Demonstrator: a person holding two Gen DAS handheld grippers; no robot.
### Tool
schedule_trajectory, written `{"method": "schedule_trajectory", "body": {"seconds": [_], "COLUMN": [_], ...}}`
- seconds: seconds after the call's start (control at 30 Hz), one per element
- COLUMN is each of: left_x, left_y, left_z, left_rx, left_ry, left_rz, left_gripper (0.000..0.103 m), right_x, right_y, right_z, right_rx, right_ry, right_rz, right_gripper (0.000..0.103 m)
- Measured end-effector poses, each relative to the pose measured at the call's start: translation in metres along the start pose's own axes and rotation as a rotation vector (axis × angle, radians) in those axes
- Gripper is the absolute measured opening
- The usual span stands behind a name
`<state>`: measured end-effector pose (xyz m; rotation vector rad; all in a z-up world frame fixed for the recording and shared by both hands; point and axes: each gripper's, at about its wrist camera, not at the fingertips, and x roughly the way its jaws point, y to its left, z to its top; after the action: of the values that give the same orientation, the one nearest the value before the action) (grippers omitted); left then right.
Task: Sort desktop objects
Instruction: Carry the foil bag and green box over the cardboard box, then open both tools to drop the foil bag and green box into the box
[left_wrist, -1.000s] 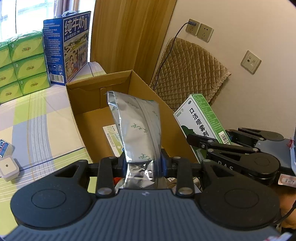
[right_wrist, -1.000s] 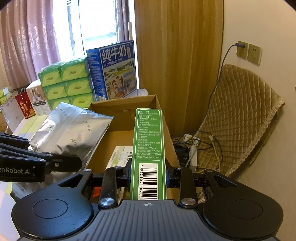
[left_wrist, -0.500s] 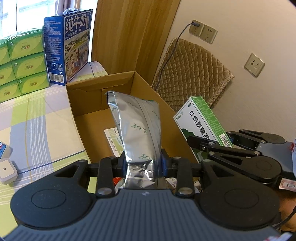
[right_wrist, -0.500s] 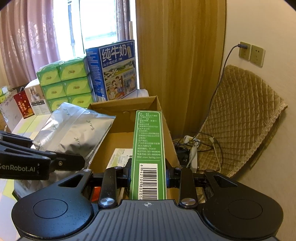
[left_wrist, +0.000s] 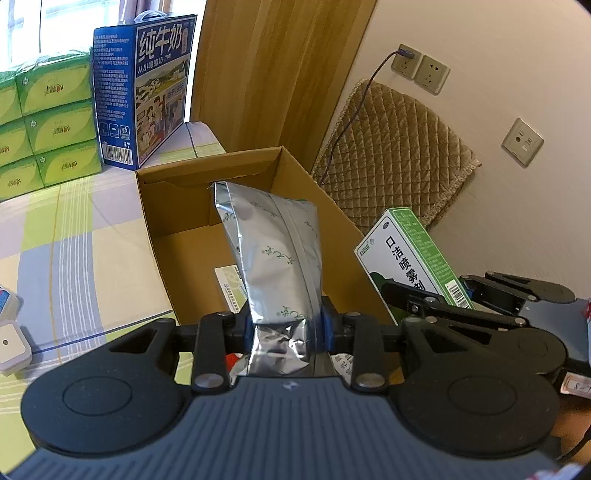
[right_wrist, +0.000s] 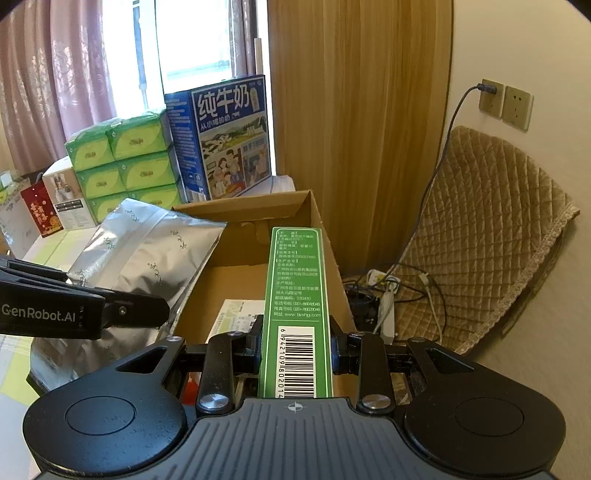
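Both grippers loaded above the open cardboard box (left_wrist: 258, 206)

The left gripper (left_wrist: 286, 328) is clamped on a silver foil pouch (left_wrist: 273, 258) held upright over the box; the right gripper (right_wrist: 295, 349) pinches a green carton (right_wrist: 295, 295) above the box's right wall. Inside lies a paper leaflet (right_wrist: 236, 314), possibly with other items beneath, on the checked table (left_wrist: 74, 236)

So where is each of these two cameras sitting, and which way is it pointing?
Left wrist: on the left tongs, looking along them over the silver pouch they grip, into the cardboard box.
Right wrist: on the right tongs, looking along their green carton into the same box.
Shared: box, pouch, carton, blue milk case; each sees the other tongs.
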<state>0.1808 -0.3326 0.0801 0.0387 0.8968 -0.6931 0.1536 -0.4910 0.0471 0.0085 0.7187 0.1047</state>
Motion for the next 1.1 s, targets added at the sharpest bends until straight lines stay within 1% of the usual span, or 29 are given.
{"method": "schedule_trajectory", "body": {"seconds": [0.3,0.6,0.67,0.7,0.73,0.87,1.1], "left_x": [0.013,0.021,0.023,0.024,0.024,0.018,0.01], "left_y": [0.003,0.01,0.013,0.014,0.015,0.017,0.026], "left_z": [0.002,0.007,0.009,0.011,0.012,0.015,0.012], "left_rx": [-0.019,-0.041,-0.052,-0.061,-0.064,-0.046,-0.058], "left_ry": [0.013,0.009,0.004,0.003,0.001,-0.027,-0.037], "left_rz": [-0.004,0.002,0.003,0.007,0.012,0.041,0.058], "left_gripper": [0.028,0.028,0.028,0.031,0.034,0.034,0.035], "right_x": [0.009,0.013,0.017,0.019,0.02,0.023,0.027], "right_y": [-0.001,-0.003,-0.003,-0.003,-0.004,-0.003,0.002], "right_z": [0.003,0.006,0.008,0.008,0.009,0.01,0.008], "right_rx": [-0.003,-0.003,-0.002,-0.002,0.0,0.003,0.005], "right_ry": [0.005,0.007,0.009,0.01,0.011,0.013,0.02], "right_rz": [-0.001,-0.001,-0.001,-0.001,-0.001,0.0,0.006], "right_gripper": [0.028,0.028,0.028,0.028,0.028,0.028,0.028]}}
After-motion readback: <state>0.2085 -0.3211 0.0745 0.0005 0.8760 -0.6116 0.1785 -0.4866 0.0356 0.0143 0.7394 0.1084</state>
